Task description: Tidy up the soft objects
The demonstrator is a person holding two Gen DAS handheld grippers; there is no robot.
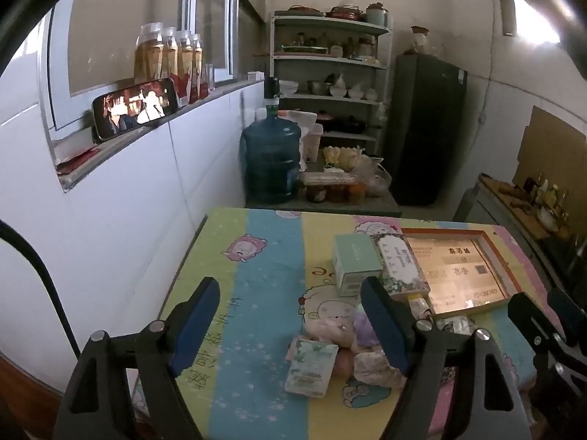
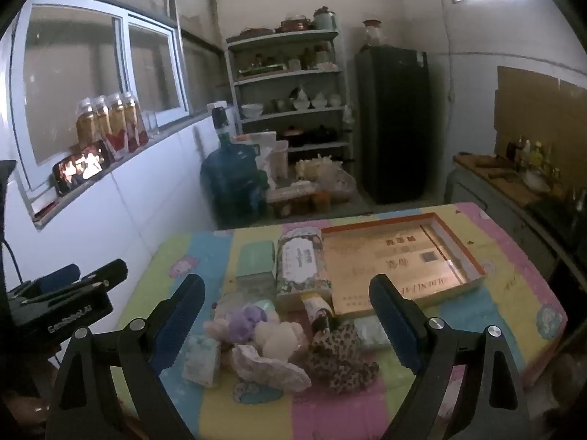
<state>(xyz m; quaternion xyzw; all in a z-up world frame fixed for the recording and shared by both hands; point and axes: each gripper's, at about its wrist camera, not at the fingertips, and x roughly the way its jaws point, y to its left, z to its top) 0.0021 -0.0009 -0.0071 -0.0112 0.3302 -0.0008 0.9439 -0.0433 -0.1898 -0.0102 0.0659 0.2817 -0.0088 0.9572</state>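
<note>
A heap of soft things lies on the striped cartoon tablecloth (image 2: 458,315): a purple plush (image 2: 245,321), a cream plush (image 2: 280,337), a leopard-print scrunchie (image 2: 339,355), a pale crumpled cloth (image 2: 271,366) and a small tissue pack (image 2: 201,361). The pack (image 1: 312,365) and a pink plush (image 1: 330,328) show in the left wrist view. An open orange-rimmed box (image 2: 473,260) lies behind the heap. My right gripper (image 2: 286,311) is open and empty, hovering over the heap. My left gripper (image 1: 293,315) is open and empty, left of the heap.
A mint box (image 2: 256,260) and a floral tissue box (image 2: 301,264) stand behind the heap. A small tube (image 2: 317,306) lies by the orange box. A blue water jug (image 1: 271,157), shelves (image 1: 330,73) and a dark fridge (image 1: 425,128) stand beyond the table. White wall on the left.
</note>
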